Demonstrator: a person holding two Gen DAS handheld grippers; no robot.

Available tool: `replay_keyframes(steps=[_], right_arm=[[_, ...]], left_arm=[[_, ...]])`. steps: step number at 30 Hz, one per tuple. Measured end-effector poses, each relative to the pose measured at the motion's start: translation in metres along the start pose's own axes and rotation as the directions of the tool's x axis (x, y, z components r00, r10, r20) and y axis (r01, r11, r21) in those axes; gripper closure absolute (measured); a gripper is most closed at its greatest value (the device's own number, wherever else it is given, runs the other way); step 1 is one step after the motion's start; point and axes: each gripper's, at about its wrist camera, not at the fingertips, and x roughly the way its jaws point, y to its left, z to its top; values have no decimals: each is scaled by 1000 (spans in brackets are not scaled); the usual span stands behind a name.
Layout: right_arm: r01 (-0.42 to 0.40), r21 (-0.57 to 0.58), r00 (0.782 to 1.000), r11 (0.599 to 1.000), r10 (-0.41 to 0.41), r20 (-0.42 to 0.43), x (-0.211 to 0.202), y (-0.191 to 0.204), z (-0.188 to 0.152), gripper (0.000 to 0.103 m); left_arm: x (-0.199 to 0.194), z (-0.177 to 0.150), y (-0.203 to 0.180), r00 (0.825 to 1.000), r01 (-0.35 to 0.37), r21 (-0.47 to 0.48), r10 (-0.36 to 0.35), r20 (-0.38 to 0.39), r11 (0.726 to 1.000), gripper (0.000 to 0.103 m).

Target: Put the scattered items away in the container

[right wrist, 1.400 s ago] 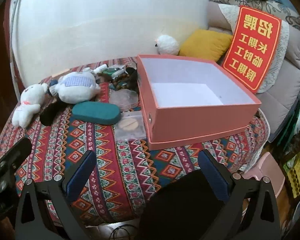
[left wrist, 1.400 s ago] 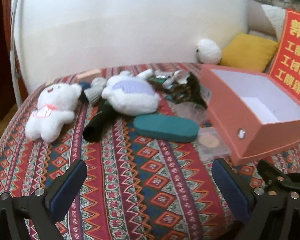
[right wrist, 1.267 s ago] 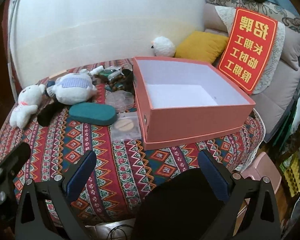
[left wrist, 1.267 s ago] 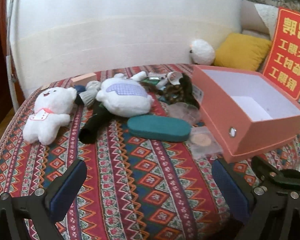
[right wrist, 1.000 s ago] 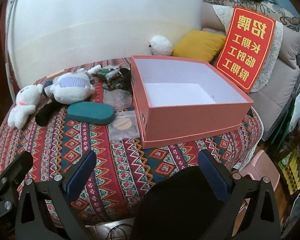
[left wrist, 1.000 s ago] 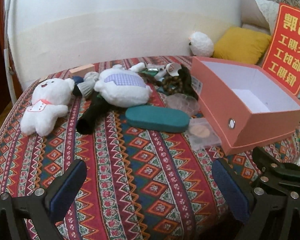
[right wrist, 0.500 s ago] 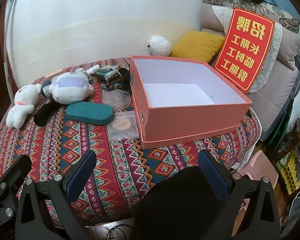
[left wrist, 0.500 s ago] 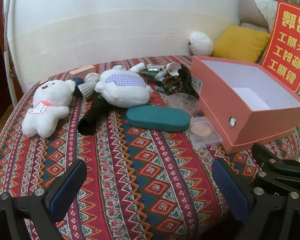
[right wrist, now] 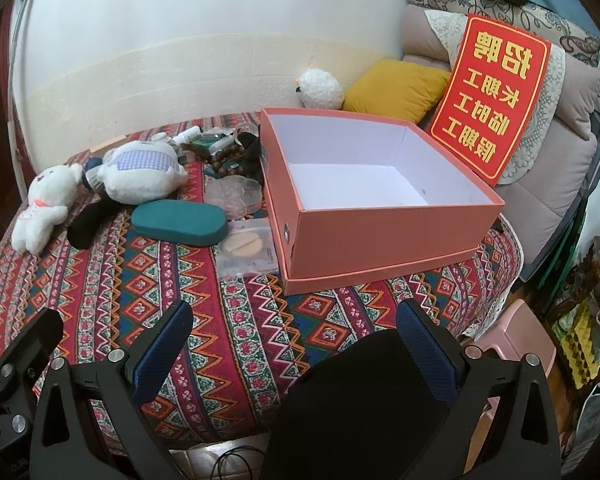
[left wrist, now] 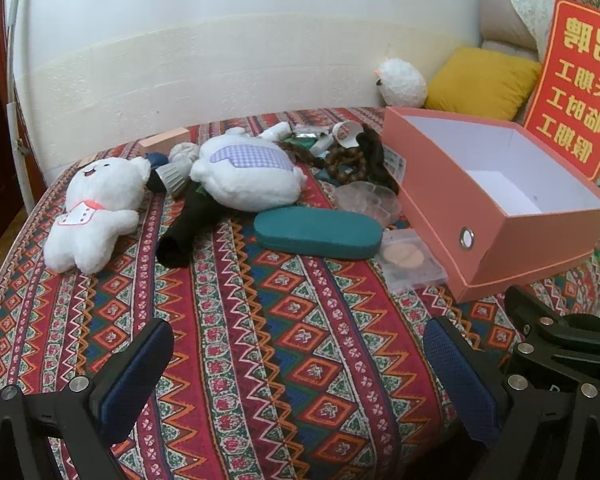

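An empty salmon-pink box (right wrist: 380,236) (left wrist: 440,184) stands open on the patterned tablecloth (left wrist: 284,340). Left of it lie a teal glasses case (left wrist: 318,232) (right wrist: 180,222), a clear packet with a tan pad (left wrist: 410,262), a clear round tray (left wrist: 366,200), a white bear plush (left wrist: 96,208), a checked white plush (left wrist: 246,176), a black sock (left wrist: 188,224) and a heap of small items with brown beads (left wrist: 346,162). My left gripper (left wrist: 300,376) hovers open near the table's front. My right gripper (right wrist: 296,348) is open too, in front of the box. Both hold nothing.
A red sign with yellow characters (right wrist: 496,96), a yellow cushion (right wrist: 396,88) and a white fluffy ball (right wrist: 320,88) sit behind the box on a sofa. A pink stool (right wrist: 512,336) stands on the floor at right. A wooden block (left wrist: 164,142) lies at the table's back.
Both grippers have drifted slightly back and up, so the table shows a little more fully. Nothing on the table has moved and both stay open.
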Motion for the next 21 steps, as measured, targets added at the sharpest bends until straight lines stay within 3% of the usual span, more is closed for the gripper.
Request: replay_keyframes(steps=[21], right_arm=[[-4, 2, 1000, 1000, 4, -17, 6, 0, 0, 0]], left_arm=[[3, -1, 2, 1000, 5, 14, -5, -9, 1000, 0]])
